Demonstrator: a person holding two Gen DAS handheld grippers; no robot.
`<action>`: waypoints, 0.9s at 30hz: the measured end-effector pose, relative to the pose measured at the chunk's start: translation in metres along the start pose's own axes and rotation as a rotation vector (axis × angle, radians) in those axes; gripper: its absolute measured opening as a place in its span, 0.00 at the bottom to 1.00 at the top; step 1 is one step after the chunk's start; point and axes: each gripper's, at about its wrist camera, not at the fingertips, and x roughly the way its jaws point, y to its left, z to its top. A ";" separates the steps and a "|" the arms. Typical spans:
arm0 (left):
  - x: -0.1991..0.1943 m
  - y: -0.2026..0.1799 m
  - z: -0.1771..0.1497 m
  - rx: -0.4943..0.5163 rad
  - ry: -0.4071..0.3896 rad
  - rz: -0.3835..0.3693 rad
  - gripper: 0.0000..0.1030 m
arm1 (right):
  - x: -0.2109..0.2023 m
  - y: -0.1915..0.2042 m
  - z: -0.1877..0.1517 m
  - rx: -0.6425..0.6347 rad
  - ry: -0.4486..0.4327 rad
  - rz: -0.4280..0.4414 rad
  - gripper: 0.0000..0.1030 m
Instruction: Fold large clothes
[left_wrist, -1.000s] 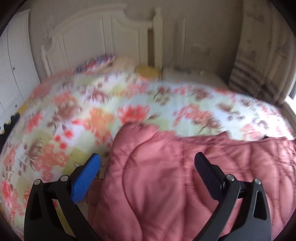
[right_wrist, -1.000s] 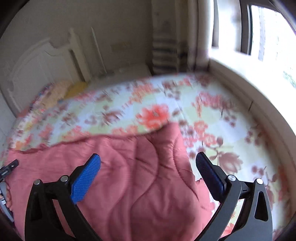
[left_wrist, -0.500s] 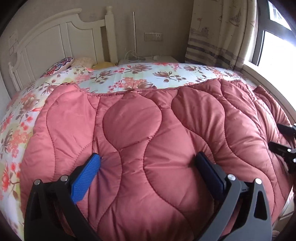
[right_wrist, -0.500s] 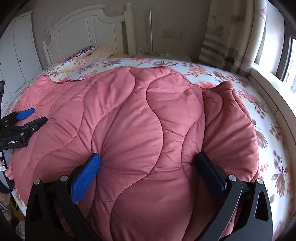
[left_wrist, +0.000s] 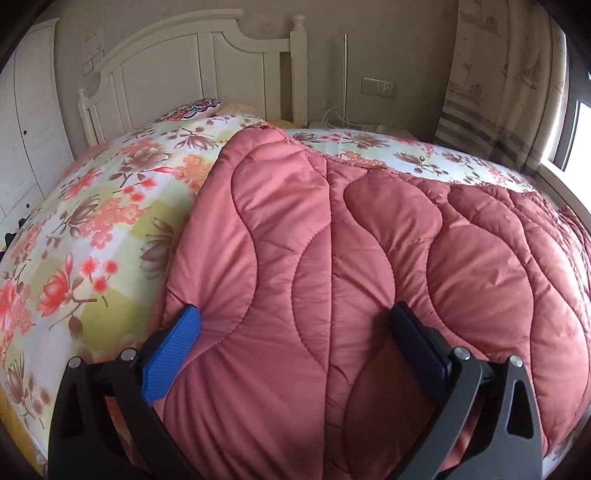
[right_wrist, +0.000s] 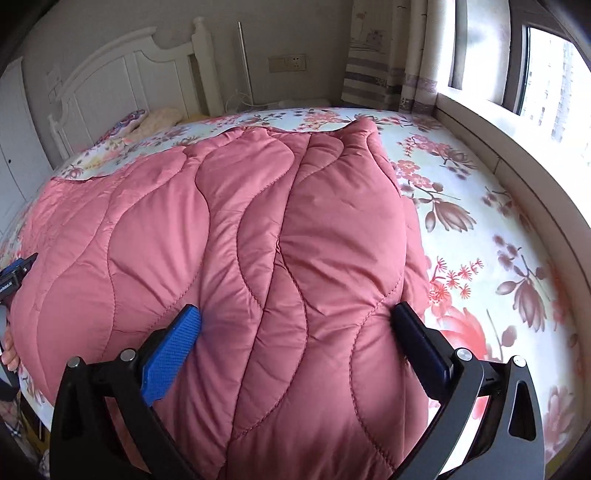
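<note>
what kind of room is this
Most likely a bedroom in a home. A bed with a white headboard and a flowered sheet fills the view, a pink quilt is spread on it, and a curtain hangs beside a window.

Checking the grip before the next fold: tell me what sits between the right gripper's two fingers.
In the right wrist view, the pink quilted garment bulges between the right gripper fingers, which stand wide apart; the floral bedsheet lies beyond.
</note>
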 end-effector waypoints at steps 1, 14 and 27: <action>0.001 0.001 0.000 0.001 0.005 -0.007 0.98 | -0.006 0.003 0.002 0.007 -0.001 -0.046 0.96; 0.006 0.003 -0.002 0.010 0.015 0.005 0.98 | -0.035 0.195 -0.039 -0.433 -0.072 0.081 0.96; 0.006 0.004 -0.003 0.002 0.011 -0.013 0.98 | -0.052 0.076 -0.012 -0.117 -0.118 -0.004 0.95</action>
